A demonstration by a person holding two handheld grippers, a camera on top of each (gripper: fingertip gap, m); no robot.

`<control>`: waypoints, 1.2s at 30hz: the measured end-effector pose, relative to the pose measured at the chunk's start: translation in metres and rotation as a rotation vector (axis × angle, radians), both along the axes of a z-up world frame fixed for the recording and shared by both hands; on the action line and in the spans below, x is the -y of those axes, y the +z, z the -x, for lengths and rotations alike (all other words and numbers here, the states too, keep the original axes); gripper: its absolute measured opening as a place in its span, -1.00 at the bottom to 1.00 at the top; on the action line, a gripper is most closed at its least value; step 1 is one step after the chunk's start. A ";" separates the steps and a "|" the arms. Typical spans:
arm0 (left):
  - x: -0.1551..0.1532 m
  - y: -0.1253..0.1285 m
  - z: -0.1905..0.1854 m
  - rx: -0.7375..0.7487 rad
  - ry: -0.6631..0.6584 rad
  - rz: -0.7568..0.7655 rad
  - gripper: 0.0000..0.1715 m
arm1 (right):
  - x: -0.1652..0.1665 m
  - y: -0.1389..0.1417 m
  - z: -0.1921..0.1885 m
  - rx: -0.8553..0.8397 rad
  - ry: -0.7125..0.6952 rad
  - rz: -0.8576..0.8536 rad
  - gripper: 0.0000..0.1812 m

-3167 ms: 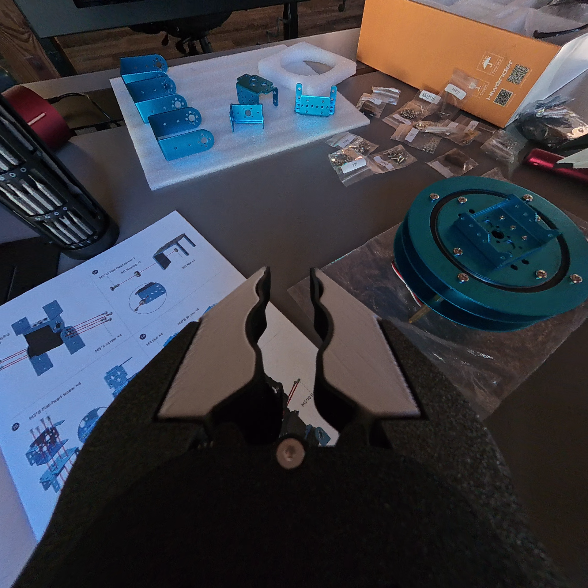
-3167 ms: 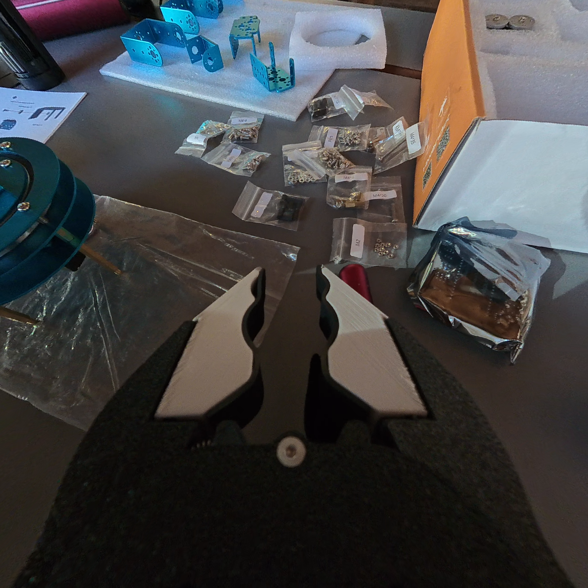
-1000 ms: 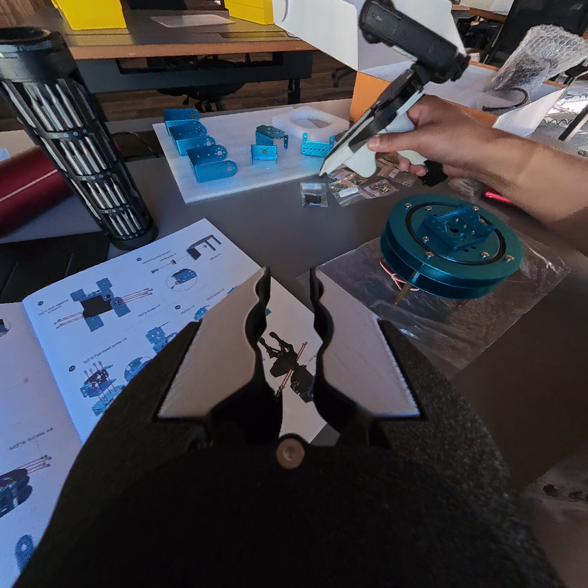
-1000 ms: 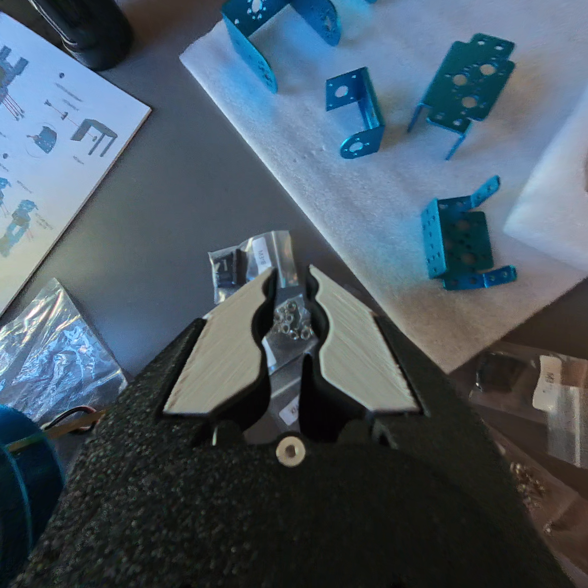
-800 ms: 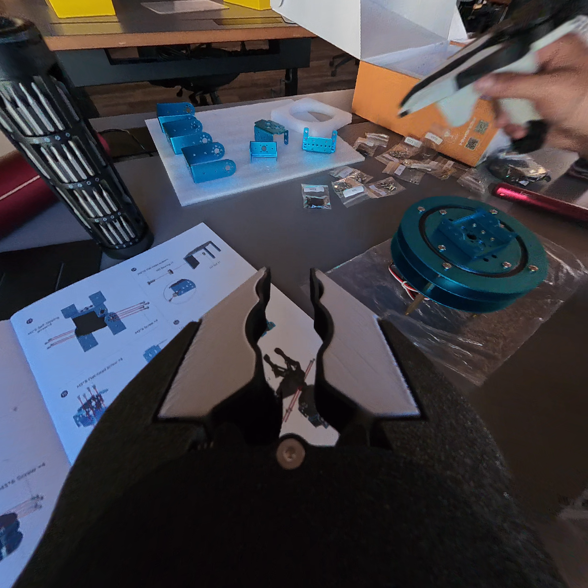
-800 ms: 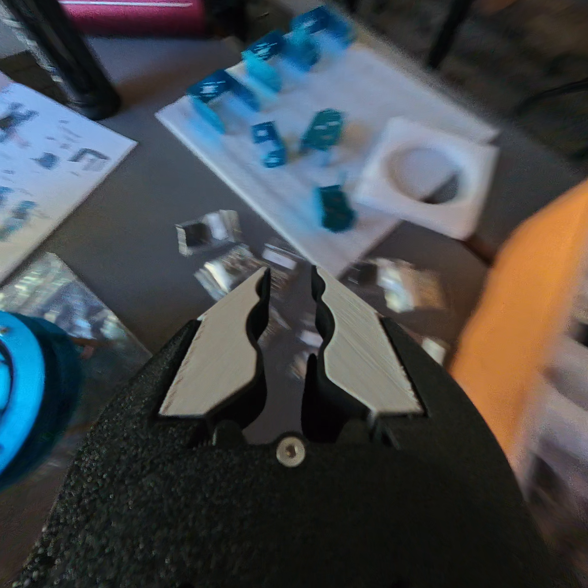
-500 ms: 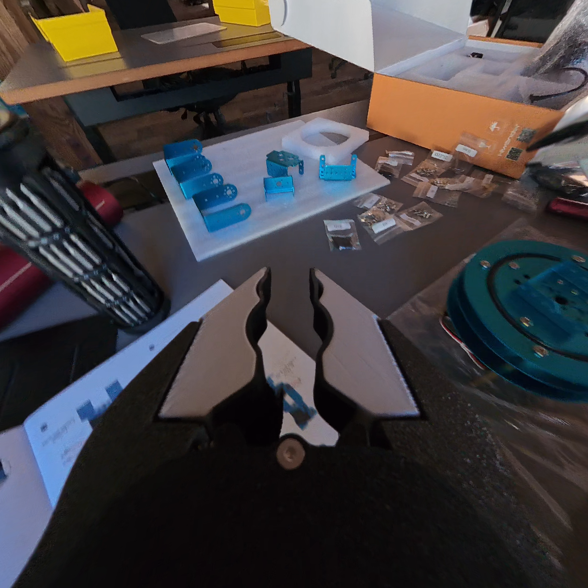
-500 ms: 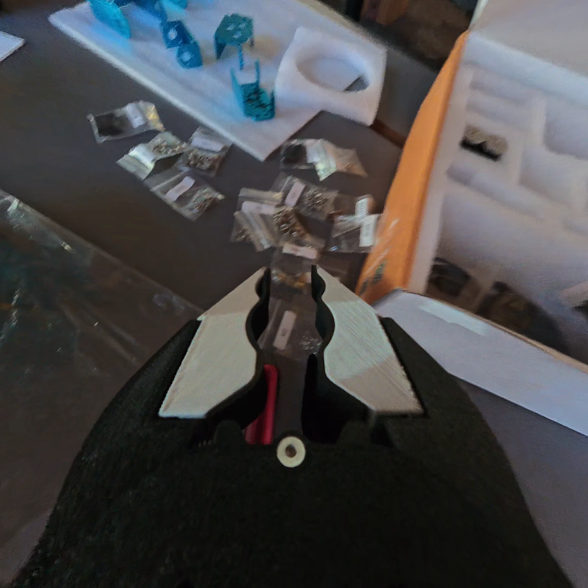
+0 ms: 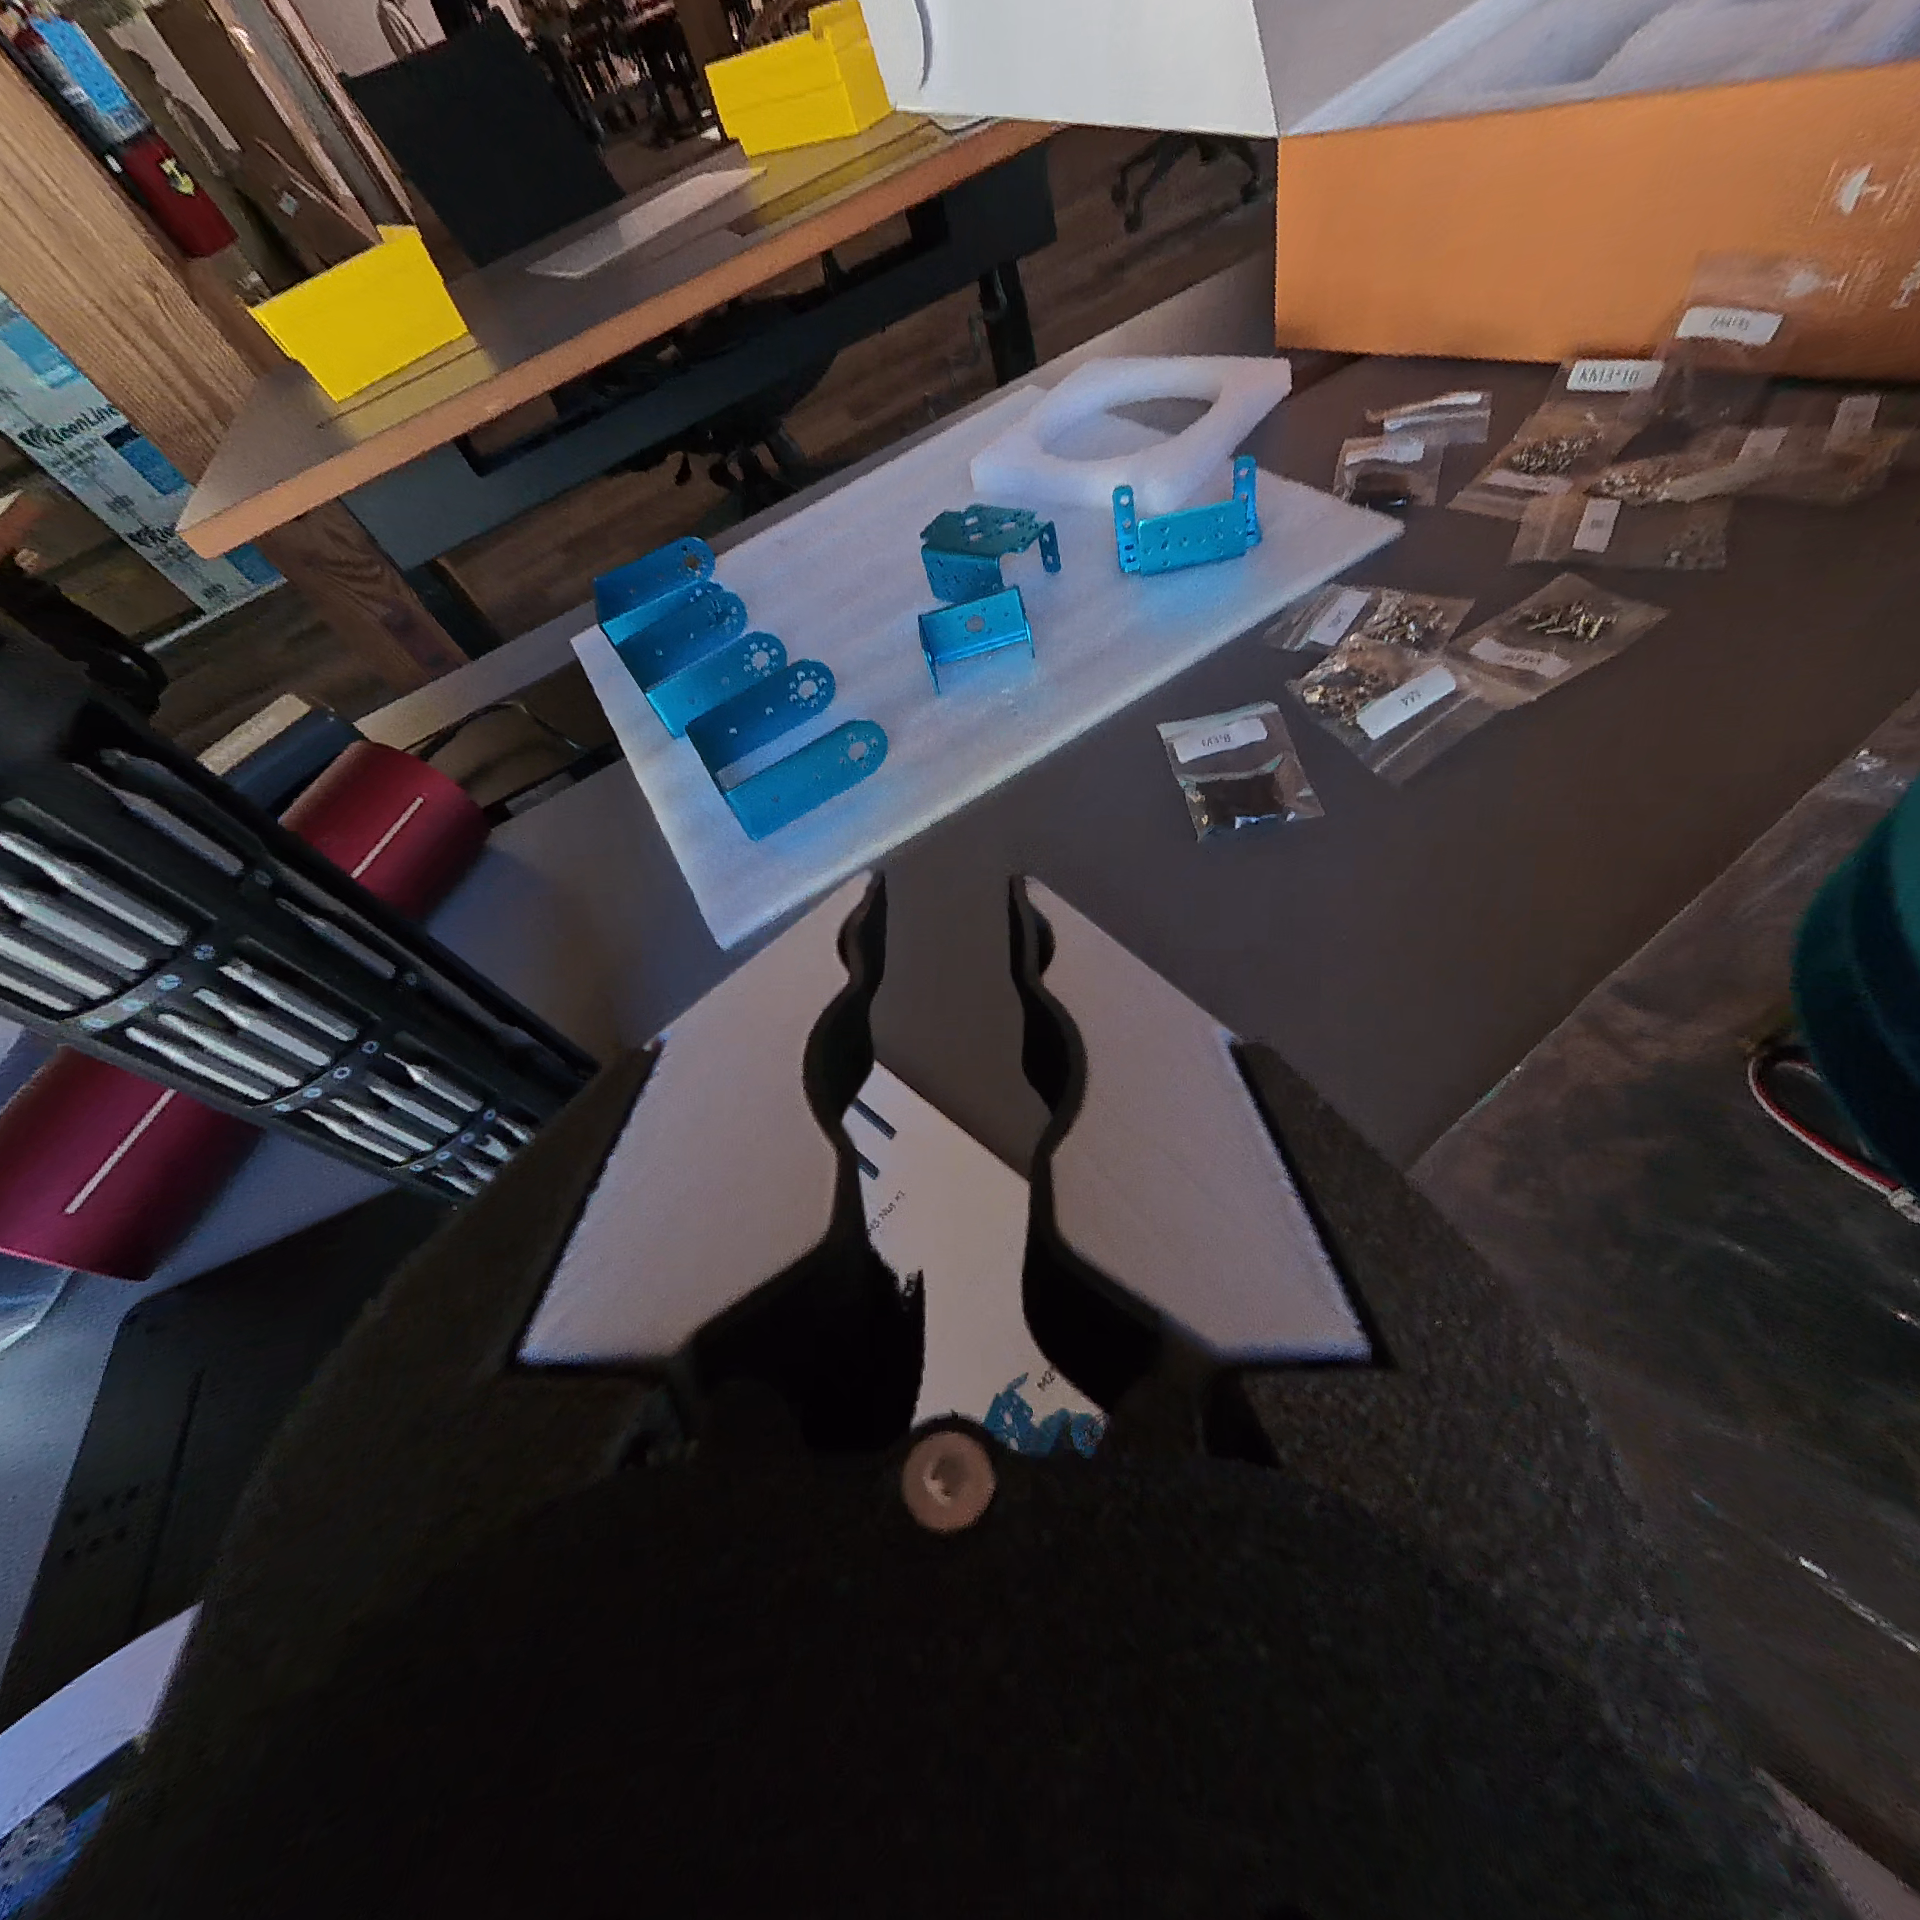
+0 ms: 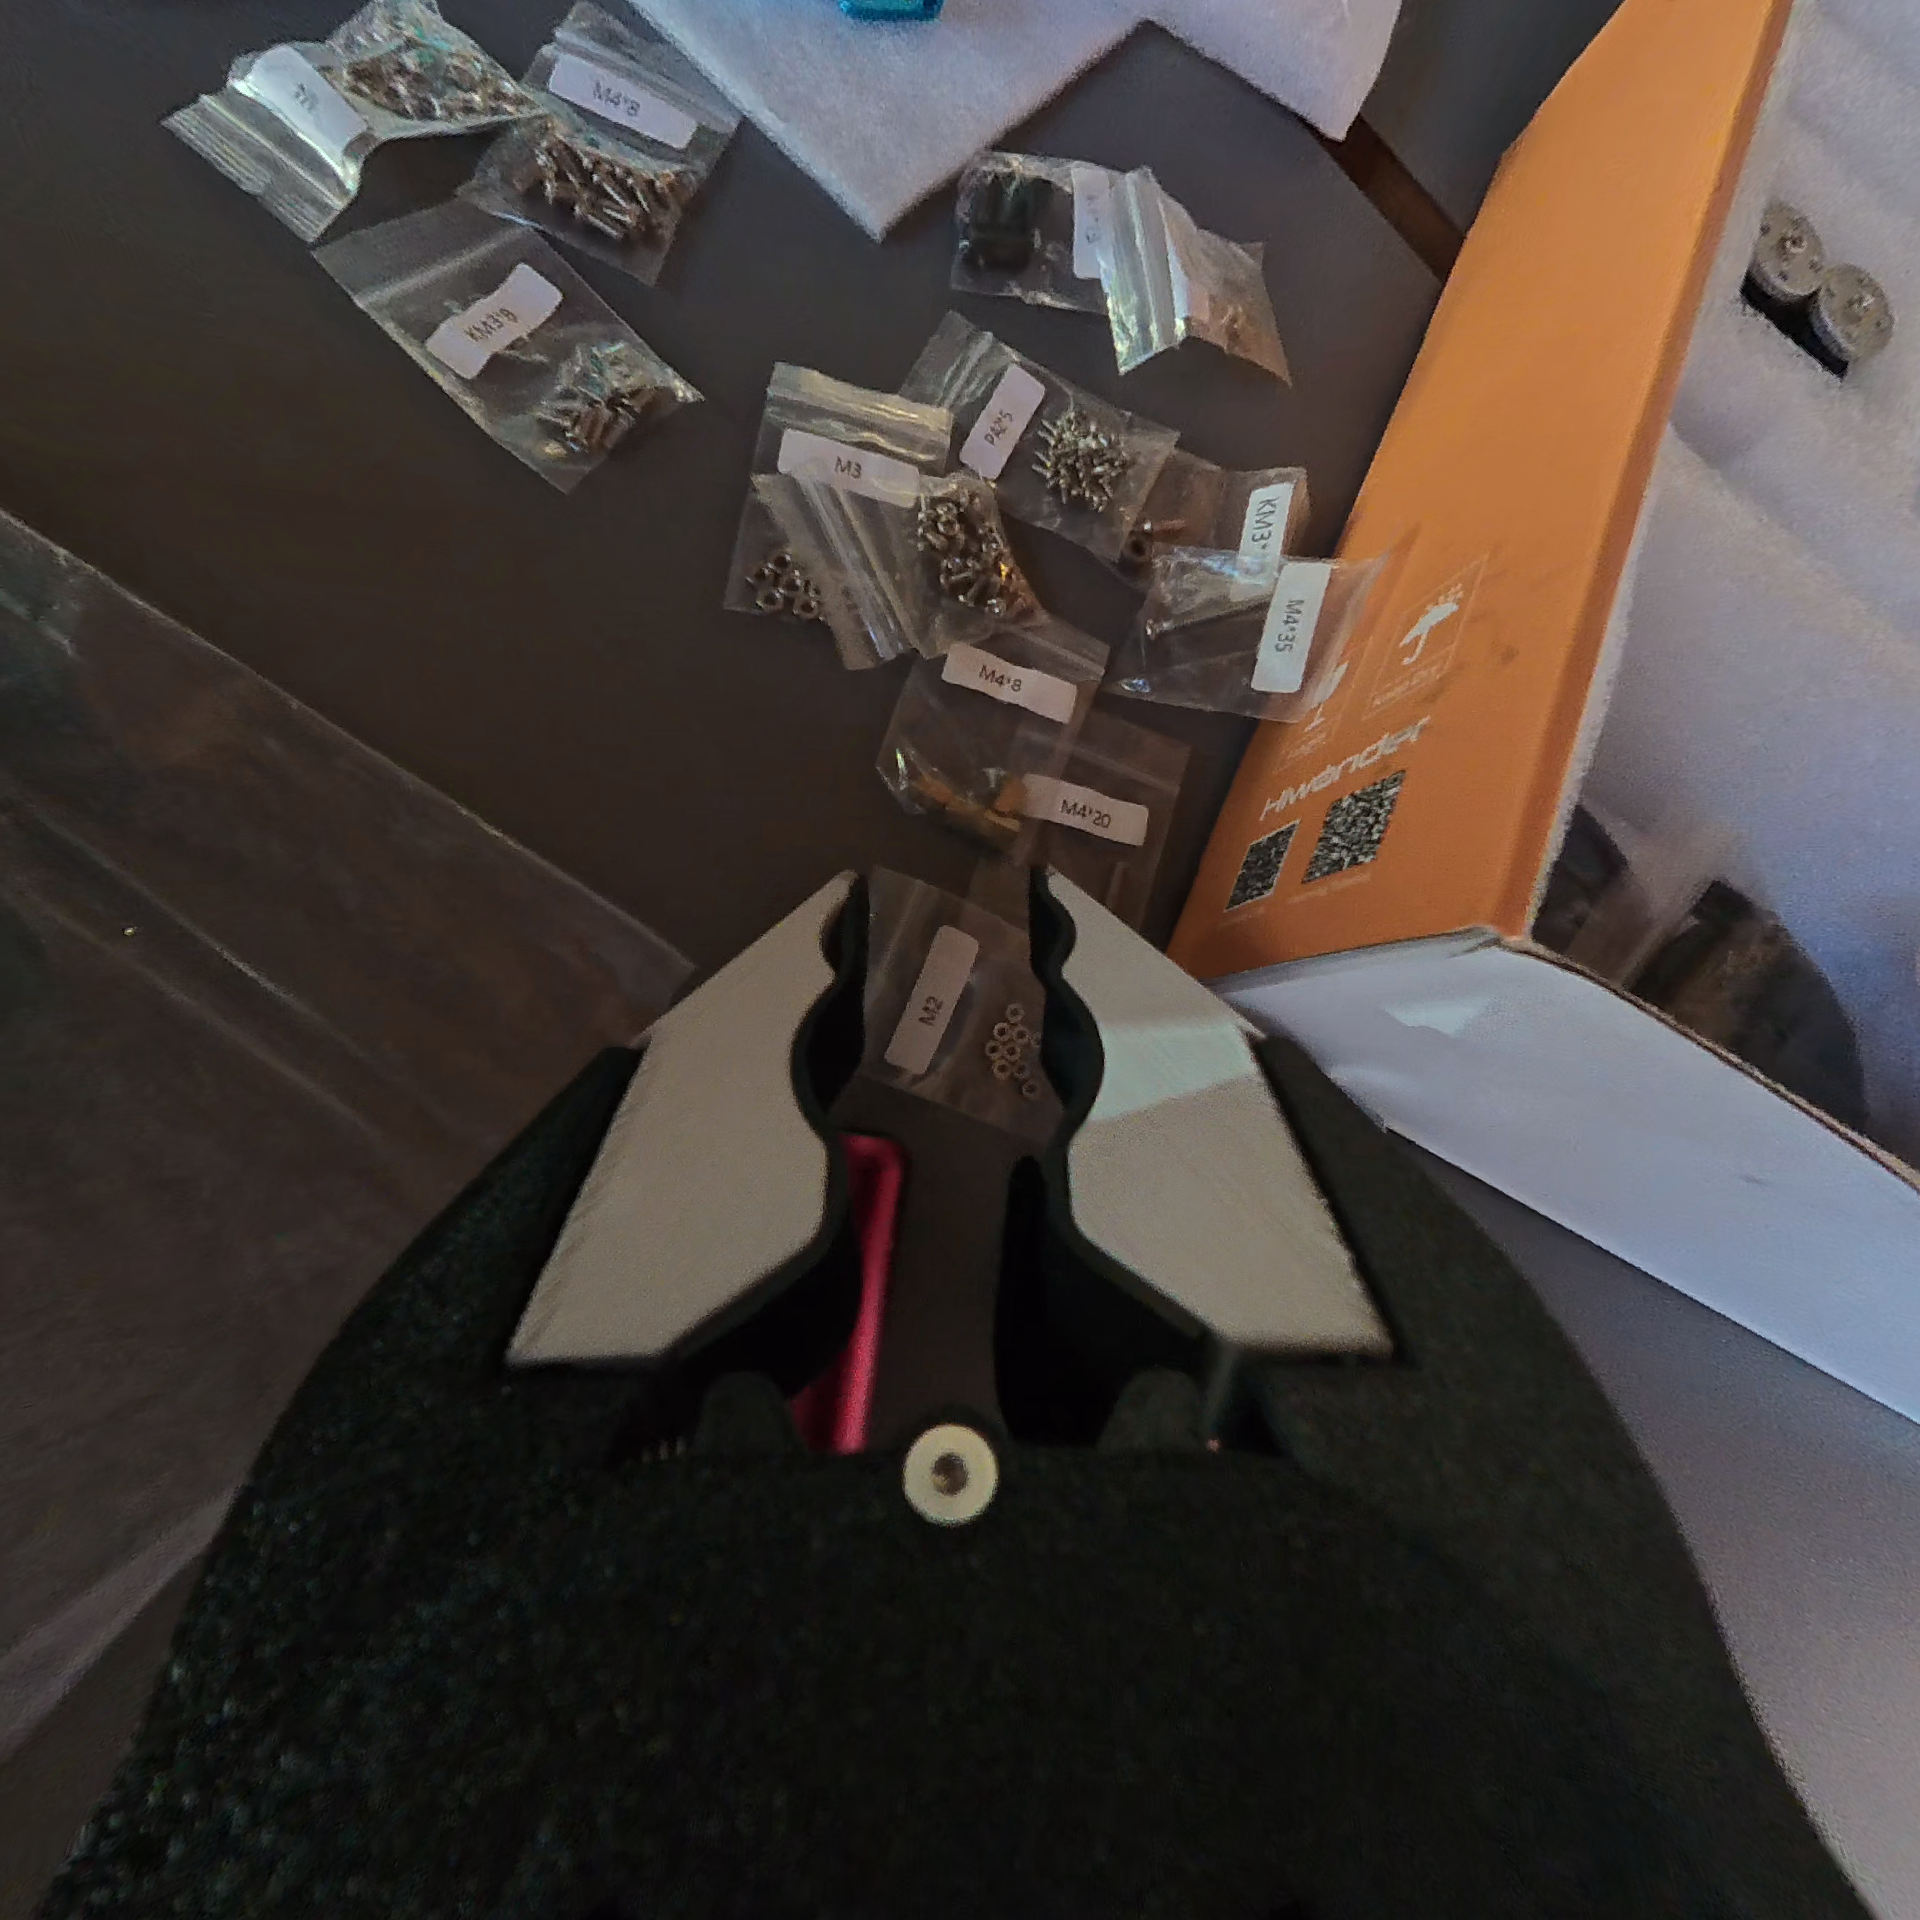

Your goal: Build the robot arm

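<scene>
My left gripper (image 9: 945, 894) is open and empty above the corner of a white instruction booklet (image 9: 940, 1195), which shows between its fingers. Ahead of it lies a white foam sheet (image 9: 831, 831) with several blue metal brackets (image 9: 769, 707). My right gripper (image 10: 948, 883) is open, low over a small clear bag of tiny nuts (image 10: 956, 1023) that shows between its fingers. I cannot tell if it touches the bag. A red tool handle (image 10: 862, 1278) lies under the gripper. Several more bags of screws (image 10: 935, 540) lie just ahead.
An orange box (image 10: 1507, 520) with a white lid flap (image 10: 1610, 1122) stands close on the right. A clear plastic sheet (image 10: 260, 831) lies to the left. In the left wrist view, a black bit holder (image 9: 208, 987) leans at left and a teal round base (image 9: 1860, 997) sits at the right edge. My hands' fingertips stand some 35 centimetres from each other.
The left gripper has swung left and forward toward the foam sheet; the teal base has slid to the view's right edge. The right gripper has come lower over the bags by the orange box.
</scene>
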State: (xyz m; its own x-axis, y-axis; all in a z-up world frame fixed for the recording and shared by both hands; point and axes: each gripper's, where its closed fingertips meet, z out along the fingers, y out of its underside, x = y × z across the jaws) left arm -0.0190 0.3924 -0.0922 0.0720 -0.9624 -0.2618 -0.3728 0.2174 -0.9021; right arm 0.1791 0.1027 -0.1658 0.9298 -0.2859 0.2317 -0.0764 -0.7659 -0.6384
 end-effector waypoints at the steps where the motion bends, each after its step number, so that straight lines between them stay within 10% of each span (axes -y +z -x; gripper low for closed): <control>1: 0.000 -0.001 0.000 -0.005 0.001 0.004 -0.73 | 0.000 0.000 0.000 -0.005 -0.004 -0.003 -0.68; 12: 0.007 0.003 0.000 0.014 -0.019 0.114 -0.73 | -0.053 -0.010 -0.008 0.104 0.105 0.064 -0.68; 17: 0.006 0.007 0.005 0.023 -0.014 0.027 -0.73 | -0.062 0.017 0.000 0.155 0.146 -0.018 -1.00; 29: 0.041 0.013 0.003 -0.022 -0.159 0.149 -0.74 | -0.109 0.045 0.074 -0.412 0.337 -0.164 -1.00; 34: 0.045 0.015 -0.006 -0.104 -0.232 0.120 -0.73 | -0.114 0.004 -0.003 -0.170 0.153 0.105 -1.00; 36: 0.045 0.016 -0.008 -0.094 -0.261 0.080 -0.73 | -0.106 0.002 -0.023 -0.082 0.099 0.172 -0.70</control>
State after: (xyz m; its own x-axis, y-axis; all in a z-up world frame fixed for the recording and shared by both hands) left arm -0.0105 0.3474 -0.0759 -0.2015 -0.9632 -0.1781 -0.3967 0.2465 -0.8842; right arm 0.2023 0.2083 -0.1634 0.9692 -0.1549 0.1914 -0.0415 -0.8691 -0.4928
